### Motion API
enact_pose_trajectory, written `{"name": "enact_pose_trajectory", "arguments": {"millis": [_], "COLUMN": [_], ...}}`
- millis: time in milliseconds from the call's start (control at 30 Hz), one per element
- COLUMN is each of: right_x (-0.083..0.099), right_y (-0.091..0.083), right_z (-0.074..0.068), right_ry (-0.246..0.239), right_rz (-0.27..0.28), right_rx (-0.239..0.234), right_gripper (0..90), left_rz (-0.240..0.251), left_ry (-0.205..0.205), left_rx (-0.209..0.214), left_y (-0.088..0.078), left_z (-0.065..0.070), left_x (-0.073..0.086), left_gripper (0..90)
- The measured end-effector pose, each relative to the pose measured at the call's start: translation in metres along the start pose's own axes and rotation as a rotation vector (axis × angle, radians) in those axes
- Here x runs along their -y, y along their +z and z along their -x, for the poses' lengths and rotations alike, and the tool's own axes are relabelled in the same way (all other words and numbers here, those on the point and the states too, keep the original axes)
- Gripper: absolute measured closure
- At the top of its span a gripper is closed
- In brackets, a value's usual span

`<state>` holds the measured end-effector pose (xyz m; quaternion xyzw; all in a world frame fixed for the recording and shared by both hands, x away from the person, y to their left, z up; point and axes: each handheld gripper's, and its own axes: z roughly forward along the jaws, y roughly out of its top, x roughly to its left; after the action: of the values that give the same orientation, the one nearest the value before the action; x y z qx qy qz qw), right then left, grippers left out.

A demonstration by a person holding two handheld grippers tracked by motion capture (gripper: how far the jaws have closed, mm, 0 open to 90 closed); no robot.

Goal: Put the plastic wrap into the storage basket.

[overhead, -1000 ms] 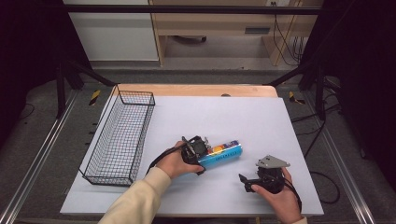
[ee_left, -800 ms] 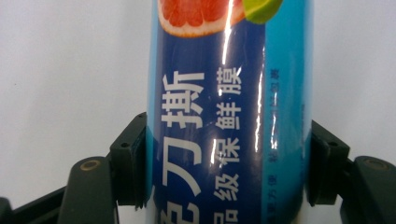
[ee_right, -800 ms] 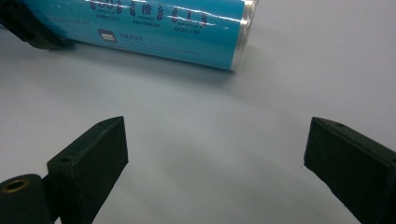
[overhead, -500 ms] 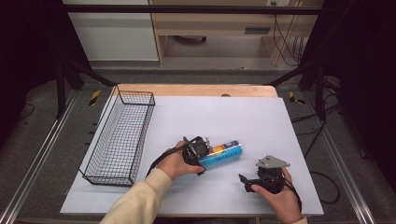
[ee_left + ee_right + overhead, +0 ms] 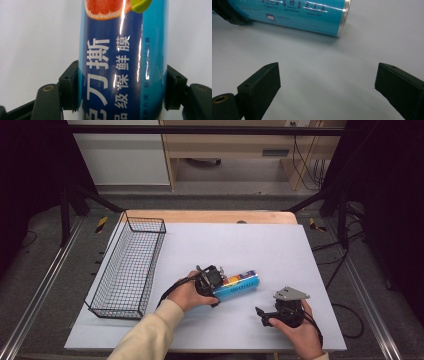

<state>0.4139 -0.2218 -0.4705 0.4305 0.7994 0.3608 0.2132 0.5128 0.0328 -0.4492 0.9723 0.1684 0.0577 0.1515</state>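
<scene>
Blue roll (image 5: 239, 286): lying flat on table (image 5: 250, 245), right of wire basket (image 5: 131, 265). Left tool (image 5: 216, 285): clamped across roll's near end. Right tool (image 5: 261, 312): wide open, empty, just beside. Step judged: grasp made, lift pending. Next: raise, carry left over basket rim.

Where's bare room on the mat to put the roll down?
Free: the far half of the mat, between the basket and the right edge. Also the strip between basket and left gripper. Crowded: the near middle, where the roll lies clamped, with the right gripper beside it.
</scene>
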Motion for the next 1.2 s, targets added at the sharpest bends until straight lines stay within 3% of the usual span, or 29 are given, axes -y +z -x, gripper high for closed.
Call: {"name": "enact_pose_trajectory", "arguments": {"millis": [367, 533, 933, 1200], "right_x": [0.0, 0.0, 0.0, 0.001], "right_y": [0.0, 0.0, 0.001, 0.001], "right_z": [0.0, 0.001, 0.001, 0.001], "right_ry": [0.002, 0.003, -0.003, 0.002], "right_rz": [0.002, 0.003, 0.0, -0.005], "right_rx": [-0.002, -0.001, -0.002, 0.0], "right_gripper": [6.8, 6.9, 6.9, 6.9], "left_rz": [-0.024, -0.01, 0.019, 0.035], "left_ry": [0.015, -0.009, -0.04, -0.029], "left_rx": [-0.02, -0.03, -0.058, -0.078], "left_y": [0.0, -0.002, -0.023, -0.036], "left_z": [0.003, 0.002, -0.001, 0.002], "left_x": [-0.003, -0.001, 0.007, 0.008], "left_gripper": [31.5, 31.7, 31.8, 31.8]}}
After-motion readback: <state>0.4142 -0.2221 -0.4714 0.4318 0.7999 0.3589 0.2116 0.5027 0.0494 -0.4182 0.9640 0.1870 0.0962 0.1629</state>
